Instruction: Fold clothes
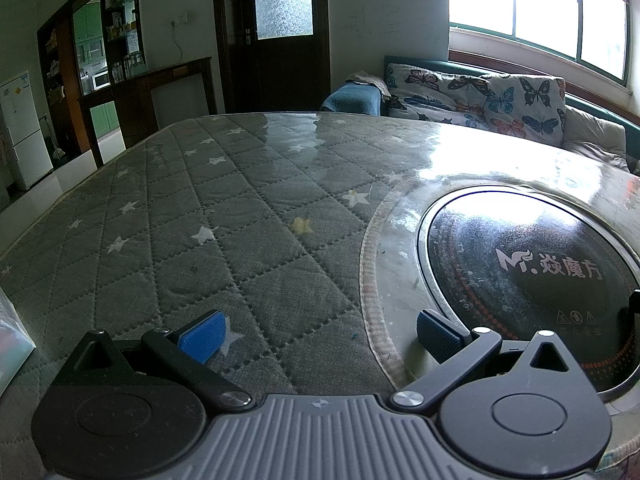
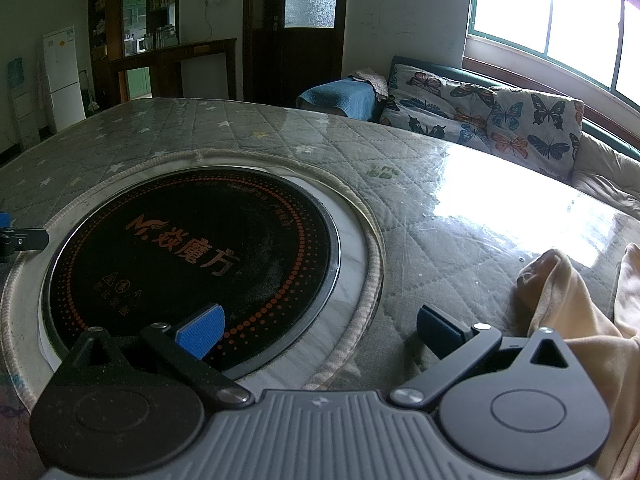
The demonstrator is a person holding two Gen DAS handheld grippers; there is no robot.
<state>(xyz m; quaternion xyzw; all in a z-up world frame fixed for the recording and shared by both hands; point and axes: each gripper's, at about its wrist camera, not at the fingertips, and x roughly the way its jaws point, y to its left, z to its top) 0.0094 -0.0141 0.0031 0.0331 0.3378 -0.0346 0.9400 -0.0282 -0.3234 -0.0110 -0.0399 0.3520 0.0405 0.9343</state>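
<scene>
Both tongs gape empty over a quilted star-print table (image 1: 224, 216): left tongs (image 1: 320, 334), right tongs (image 2: 318, 330). A peach garment (image 2: 576, 320), possibly a shirt, lies crumpled right of the round cooktop (image 2: 192, 264)

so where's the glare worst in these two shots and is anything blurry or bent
Left wrist view: the window is blown out, and its reflection washes over the table cover near the round cooktop. Right wrist view: a brighter white patch on the table cover, just beyond the peach garment. Both views are sharp; the fisheye bends the window frames and table edge.
</scene>
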